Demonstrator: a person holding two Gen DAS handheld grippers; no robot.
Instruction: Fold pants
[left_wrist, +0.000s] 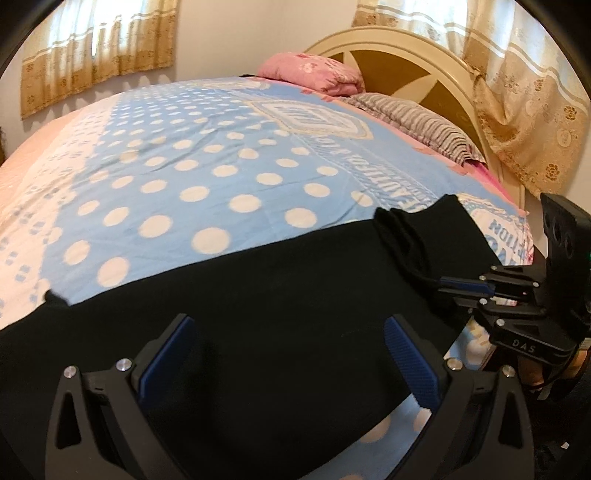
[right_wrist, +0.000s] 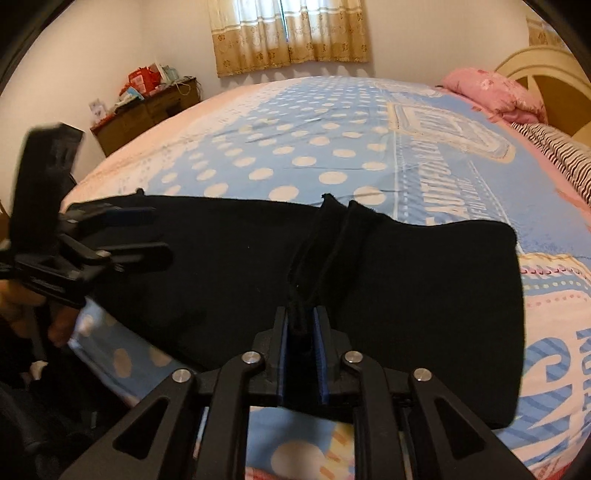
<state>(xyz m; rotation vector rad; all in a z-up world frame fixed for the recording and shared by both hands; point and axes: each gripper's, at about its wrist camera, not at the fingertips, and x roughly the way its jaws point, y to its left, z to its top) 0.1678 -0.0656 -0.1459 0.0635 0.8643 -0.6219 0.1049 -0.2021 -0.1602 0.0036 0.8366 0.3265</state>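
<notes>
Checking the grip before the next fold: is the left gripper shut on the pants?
No, the left gripper is open, its blue fingers spread wide apart over the black pants.

The black pants (right_wrist: 424, 295) lay flat across the bed's near edge, folded into a long band (plain dark fabric, no visible markings). A bunched ridge of cloth rose midway along them, lifted clear of the rest.

Soft daylight through curtained windows (right_wrist: 288, 33), dim fisheye-warped edges, motion-blurred left gripper (right_wrist: 155, 234)
</notes>
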